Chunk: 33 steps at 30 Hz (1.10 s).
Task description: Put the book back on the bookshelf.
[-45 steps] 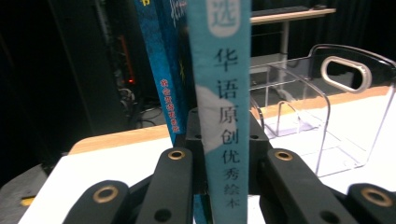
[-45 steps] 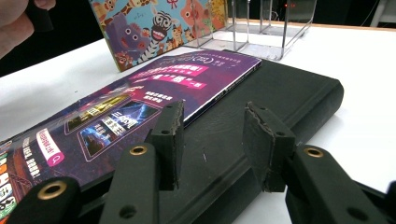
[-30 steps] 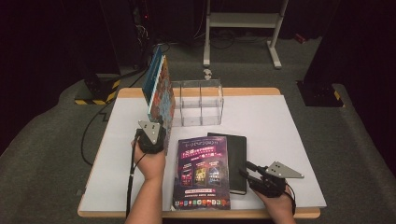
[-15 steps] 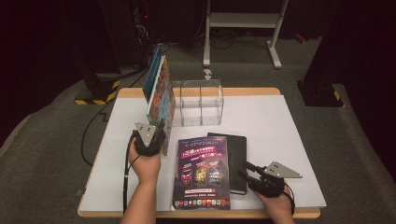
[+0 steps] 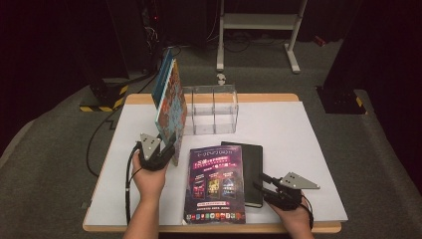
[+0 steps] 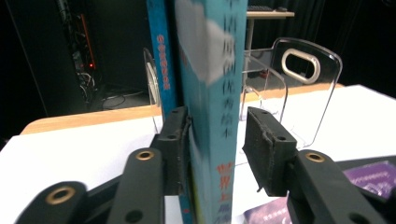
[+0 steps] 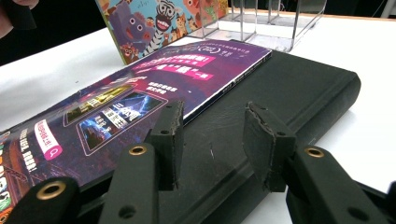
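Left hand-held gripper (image 6: 215,154) withdrew, jaws opening off book (image 6: 212,93) spine.

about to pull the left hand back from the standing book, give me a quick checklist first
1. Left tongs off the teal book: not ok. The jaws have just been opening; one pad stands clear of the spine, the other still lies against it.
2. Book upright: ok, it stands on edge beside the clear organizer.
3. Book supported once freed: cannot tell, a blue book stands behind it, contact unclear.
4. Right tongs empty: ok, open over the black notebook.
5. Purple magazine clear of the standing book: ok, it lies flat, partly on the notebook.
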### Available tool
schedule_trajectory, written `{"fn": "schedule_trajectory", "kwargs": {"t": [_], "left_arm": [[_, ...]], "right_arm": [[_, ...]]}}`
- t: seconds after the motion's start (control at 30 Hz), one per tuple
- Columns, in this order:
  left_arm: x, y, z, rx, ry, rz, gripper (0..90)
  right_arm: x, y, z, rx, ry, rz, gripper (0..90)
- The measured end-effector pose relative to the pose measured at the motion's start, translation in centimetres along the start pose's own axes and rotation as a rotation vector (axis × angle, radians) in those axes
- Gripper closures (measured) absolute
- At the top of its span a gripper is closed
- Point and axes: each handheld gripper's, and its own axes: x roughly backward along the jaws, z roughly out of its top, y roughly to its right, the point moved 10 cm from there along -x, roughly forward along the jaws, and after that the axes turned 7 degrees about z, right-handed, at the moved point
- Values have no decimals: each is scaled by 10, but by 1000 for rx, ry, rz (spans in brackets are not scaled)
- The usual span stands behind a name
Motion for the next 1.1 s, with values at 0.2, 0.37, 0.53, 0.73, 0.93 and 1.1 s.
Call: {"fn": "schedule_trajectory", "kwargs": {"t": [0.2, 0.37, 0.53, 0.73, 0.93, 1.1], "left_arm": [[3, -7, -4, 33, -9, -25, 568], [7, -10, -8, 25, -19, -42, 524], [12, -11, -15, 28, -31, -68, 481], [19, -16, -26, 54, -80, -70, 467], [29, -20, -36, 25, -85, -86, 468], [34, -24, -33, 41, -56, -79, 674]], "right_arm": [[-1, 0, -1, 3, -8, -7, 579], [-2, 0, -2, 0, -11, -9, 578], [-3, -1, -4, 0, -17, -11, 577], [-3, -1, -4, -4, -18, -15, 574], [-4, 0, -5, -15, -18, -21, 575], [-5, 0, -5, -14, -20, -21, 575]]}}
